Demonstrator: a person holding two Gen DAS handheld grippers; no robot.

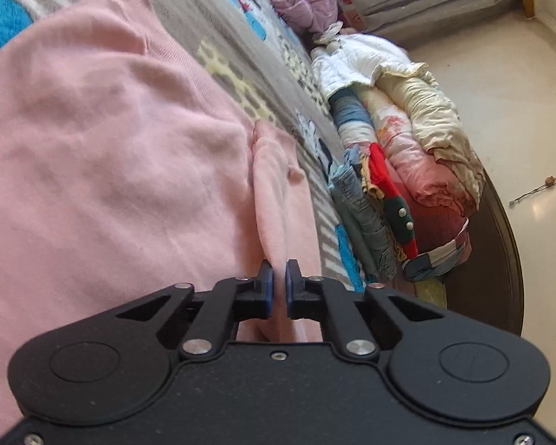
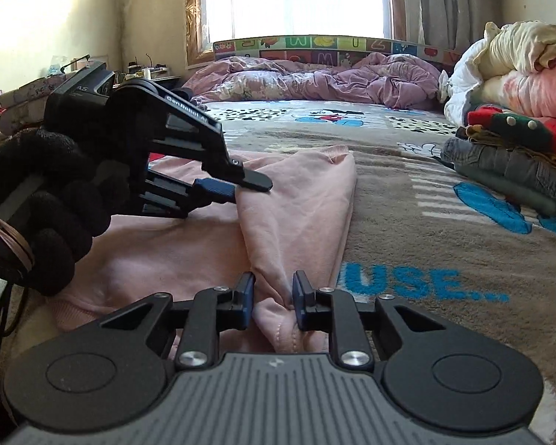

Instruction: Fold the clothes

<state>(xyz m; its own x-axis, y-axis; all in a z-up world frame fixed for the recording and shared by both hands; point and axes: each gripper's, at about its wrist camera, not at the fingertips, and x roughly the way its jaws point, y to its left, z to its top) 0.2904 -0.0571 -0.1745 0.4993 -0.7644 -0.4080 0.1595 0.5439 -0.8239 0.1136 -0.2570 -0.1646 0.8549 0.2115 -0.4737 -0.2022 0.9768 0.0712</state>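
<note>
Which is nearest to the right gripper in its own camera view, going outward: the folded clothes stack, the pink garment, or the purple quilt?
1. Pink garment, between the right gripper's fingers.
2. Folded clothes stack, to the right.
3. Purple quilt, far end under the window.

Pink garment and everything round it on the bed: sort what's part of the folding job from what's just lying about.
In the job:
- pink garment, a fold pinched up
- left gripper, shut on it
- right gripper, closed on its near edge

Lying about:
- folded clothes stack
- rolled quilts
- purple duvet
- cartoon blanket
</note>
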